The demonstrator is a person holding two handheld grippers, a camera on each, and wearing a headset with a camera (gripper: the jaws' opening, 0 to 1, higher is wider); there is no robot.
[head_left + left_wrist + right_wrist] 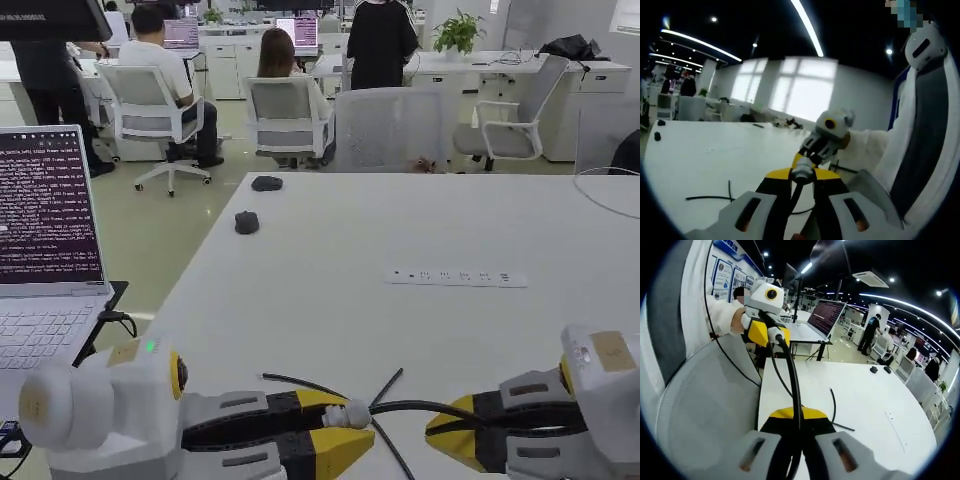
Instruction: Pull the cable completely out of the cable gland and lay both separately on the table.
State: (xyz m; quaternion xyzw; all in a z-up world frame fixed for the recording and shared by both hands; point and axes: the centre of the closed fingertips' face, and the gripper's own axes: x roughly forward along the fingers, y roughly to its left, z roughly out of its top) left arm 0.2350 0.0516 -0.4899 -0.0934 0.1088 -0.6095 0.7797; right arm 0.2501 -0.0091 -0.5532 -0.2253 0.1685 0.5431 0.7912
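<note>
I have the white cable gland (351, 413) pinched at the tips of the left gripper (342, 421), its jaws drawn nearly together on the gland's body, just above the near edge of the surface (400, 230). The right gripper (445, 426) is clamped on the black cable (400, 406) a little way out from the gland, closed down to the cable's thickness. In the right gripper view the cable (792, 385) runs from my own jaws straight up to the gland (774, 335). A short tail of cable (300, 384) pokes out of the gland's other side, so I judge the cable is not yet free and the pull is the step in hand

To do it well I want the left gripper fixed and firm while the right gripper draws away along the gland's own axis. Any sideways bend at the gland's mouth would likely make the seal bind. The gland is round, so it may twist in the left jaws. The cable is smooth, so it may slip through the right ones. A steady pull suits better than a jerk

Another black strand (392, 452) crosses beneath on the surface, and I cannot tell whether it belongs to this cable, so I should lift clear of it. Once they part, the gland goes down toward the left and the cable toward the right, well apart
</note>
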